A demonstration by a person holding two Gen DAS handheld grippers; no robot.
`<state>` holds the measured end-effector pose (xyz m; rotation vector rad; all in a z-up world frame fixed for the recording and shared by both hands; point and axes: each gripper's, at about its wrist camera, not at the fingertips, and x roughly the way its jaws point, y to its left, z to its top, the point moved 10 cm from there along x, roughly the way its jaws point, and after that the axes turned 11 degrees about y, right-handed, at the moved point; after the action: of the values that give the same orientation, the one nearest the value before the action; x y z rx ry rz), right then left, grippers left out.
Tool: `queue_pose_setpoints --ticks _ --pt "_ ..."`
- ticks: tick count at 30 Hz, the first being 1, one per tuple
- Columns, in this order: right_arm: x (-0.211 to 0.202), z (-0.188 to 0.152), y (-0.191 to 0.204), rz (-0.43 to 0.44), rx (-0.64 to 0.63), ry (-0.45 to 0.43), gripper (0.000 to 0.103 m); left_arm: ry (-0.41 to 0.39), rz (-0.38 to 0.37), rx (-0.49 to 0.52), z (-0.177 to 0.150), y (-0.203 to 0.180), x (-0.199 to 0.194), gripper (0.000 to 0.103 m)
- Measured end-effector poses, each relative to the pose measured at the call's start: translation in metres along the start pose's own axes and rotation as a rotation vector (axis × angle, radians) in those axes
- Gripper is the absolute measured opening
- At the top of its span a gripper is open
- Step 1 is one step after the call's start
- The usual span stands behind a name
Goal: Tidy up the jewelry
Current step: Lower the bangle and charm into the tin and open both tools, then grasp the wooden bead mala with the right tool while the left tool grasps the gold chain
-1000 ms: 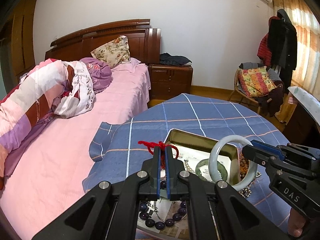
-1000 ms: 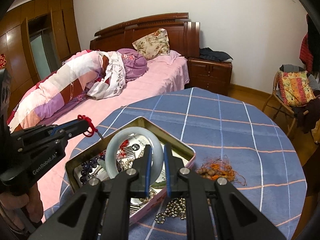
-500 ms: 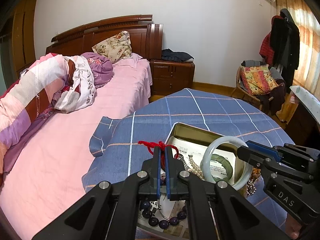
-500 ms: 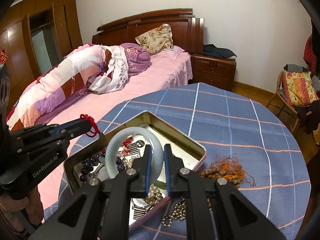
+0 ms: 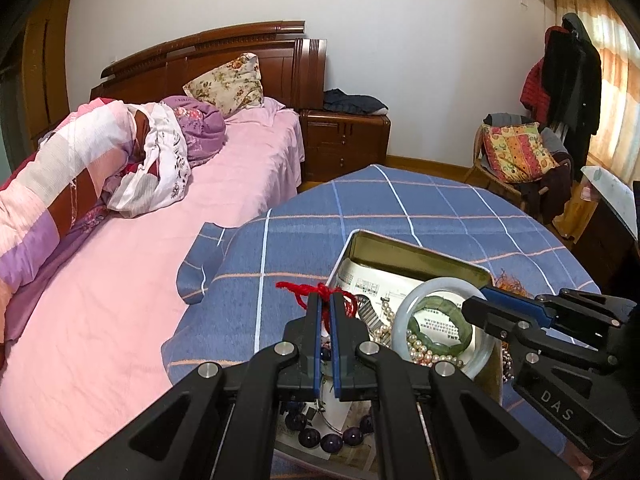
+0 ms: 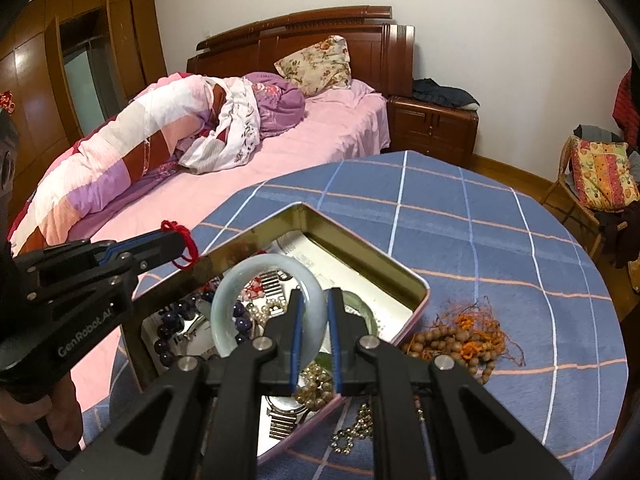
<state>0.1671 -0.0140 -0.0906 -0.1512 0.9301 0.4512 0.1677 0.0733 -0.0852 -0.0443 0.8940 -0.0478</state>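
An open metal tin [image 5: 416, 249] [image 6: 360, 248] sits on the blue checked tablecloth and holds pearls, dark purple beads [image 5: 320, 437], a watch and a green bangle [image 5: 440, 322]. My left gripper [image 5: 327, 299] is shut on a red cord [image 5: 304, 289] above the tin's near left edge; it also shows in the right wrist view [image 6: 176, 236]. My right gripper [image 6: 314, 300] is shut on a pale jade bangle [image 6: 224, 304] held upright over the tin; the bangle also shows in the left wrist view [image 5: 404, 312].
A brown bead string with orange tassels [image 6: 464, 340] and a metal bead chain [image 6: 356, 428] lie on the cloth right of the tin. A pink bed [image 5: 120, 280] lies left of the table. A nightstand [image 5: 344, 144] and a chair with a cushion [image 5: 516, 152] stand behind.
Both grippers have drawn closer to the tin and lower over it, each keeping its hold. The pale bangle now hangs over the pearls and green bangle.
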Motion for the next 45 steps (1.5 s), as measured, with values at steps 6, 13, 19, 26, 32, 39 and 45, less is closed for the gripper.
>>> queue_pose_setpoints --ticks 6,13,19,26,32,39,45 --pt "0.007 -0.003 0.0 0.0 0.002 0.018 0.014 0.019 -0.002 -0.005 -0.006 0.002 0.006 0.003" --pt "0.014 -0.005 0.0 0.002 0.001 0.037 0.014 0.034 0.001 -0.001 -0.009 0.001 0.01 0.003" --pt "0.022 -0.01 0.0 0.01 0.001 0.063 0.015 0.052 0.003 -0.003 -0.012 0.001 0.016 0.003" --pt "0.016 -0.012 -0.004 0.046 0.018 0.049 0.057 0.069 -0.019 -0.001 -0.018 -0.007 0.017 0.028" --pt "-0.012 -0.025 -0.036 0.014 0.055 0.011 0.057 -0.024 -0.016 0.032 -0.01 -0.023 -0.007 0.082" --pt "-0.019 -0.053 -0.115 -0.122 0.158 0.041 0.057 -0.005 0.042 0.032 -0.008 -0.035 -0.002 0.082" --pt "-0.006 -0.05 -0.133 -0.131 0.17 0.079 0.057 0.02 0.053 0.034 -0.012 -0.053 0.004 0.082"
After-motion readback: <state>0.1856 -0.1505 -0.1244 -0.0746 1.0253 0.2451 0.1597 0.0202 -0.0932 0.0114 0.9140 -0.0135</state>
